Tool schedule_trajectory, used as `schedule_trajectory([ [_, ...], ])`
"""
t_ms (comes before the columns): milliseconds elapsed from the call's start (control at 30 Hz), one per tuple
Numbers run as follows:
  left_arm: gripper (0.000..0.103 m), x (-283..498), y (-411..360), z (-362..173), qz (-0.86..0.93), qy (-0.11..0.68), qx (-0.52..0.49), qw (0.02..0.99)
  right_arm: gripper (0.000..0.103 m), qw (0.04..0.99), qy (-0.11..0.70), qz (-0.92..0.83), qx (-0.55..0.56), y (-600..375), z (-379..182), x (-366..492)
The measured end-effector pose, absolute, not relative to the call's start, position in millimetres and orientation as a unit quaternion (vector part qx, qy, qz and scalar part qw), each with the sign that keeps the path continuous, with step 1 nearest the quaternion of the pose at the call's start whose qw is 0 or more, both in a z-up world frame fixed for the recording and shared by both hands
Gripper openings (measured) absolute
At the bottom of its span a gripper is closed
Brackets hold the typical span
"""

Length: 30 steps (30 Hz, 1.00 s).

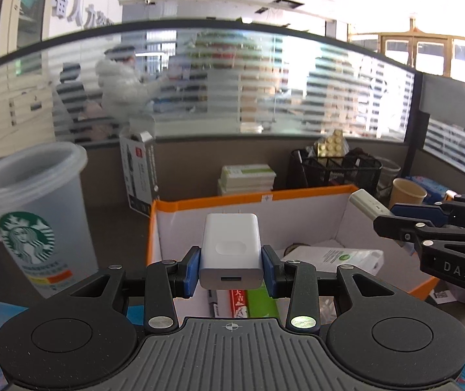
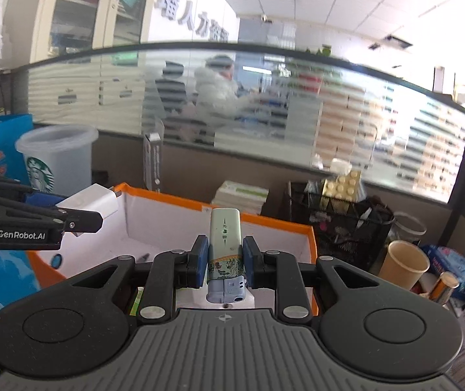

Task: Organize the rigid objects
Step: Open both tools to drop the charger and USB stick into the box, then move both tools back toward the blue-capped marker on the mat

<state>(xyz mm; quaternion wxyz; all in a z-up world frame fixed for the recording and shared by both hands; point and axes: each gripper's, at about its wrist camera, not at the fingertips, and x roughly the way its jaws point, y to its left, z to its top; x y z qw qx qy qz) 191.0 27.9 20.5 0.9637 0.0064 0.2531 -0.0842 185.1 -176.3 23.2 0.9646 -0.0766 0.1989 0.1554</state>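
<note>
Office clutter rings my worktop [image 1: 115, 195]: a frosted plastic cup [image 1: 33, 215] at the left, a black mesh organizer [image 1: 340, 169] and a paper cup [image 1: 406, 192] further back, with striped glass partitioning behind. Between them sits the orange-rimmed box [image 1: 232, 200], white inside, with a pen, a red packet and a green one already lying in it, so I take it as the collecting bin. My left gripper [image 1: 230, 268] has its jaws closed on a white charger [image 1: 230, 251], prongs pointing away, held above the near edge of the box. My right gripper [image 2: 222, 262] has its jaws clamped on a pale green lighter [image 2: 225, 244], also poised over the box. Both items are gripped mid-body, which I judge keeps them steady for a clean drop inside.
</note>
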Motion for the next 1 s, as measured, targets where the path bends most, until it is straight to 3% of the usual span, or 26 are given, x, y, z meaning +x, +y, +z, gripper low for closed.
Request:
schedule_trajectory([
  [567, 0.037, 226, 19, -18, -0.102, 0.315, 0.003, 0.944, 0.021, 0.952, 0.259, 0.145, -0.078, -178, -14, 225],
  [800, 0.039, 219, 19, -11, -0.1, 0.301, 0.008, 0.948, 0.021, 0.953, 0.255, 0.142, -0.08, -177, -13, 215],
  [833, 0.043, 215, 20, -8, -0.102, 0.296, 0.01, 0.95, 0.021, 0.954, 0.251, 0.142, -0.082, -177, -12, 212],
  [933, 0.071, 197, 24, 2, -0.102, 0.271, 0.016, 0.957, 0.021, 0.958, 0.234, 0.142, -0.085, -176, -3, 197],
  [1000, 0.074, 181, 30, 8, -0.098, 0.251, 0.029, 0.962, 0.021, 0.961, 0.219, 0.147, -0.087, -176, 5, 183],
])
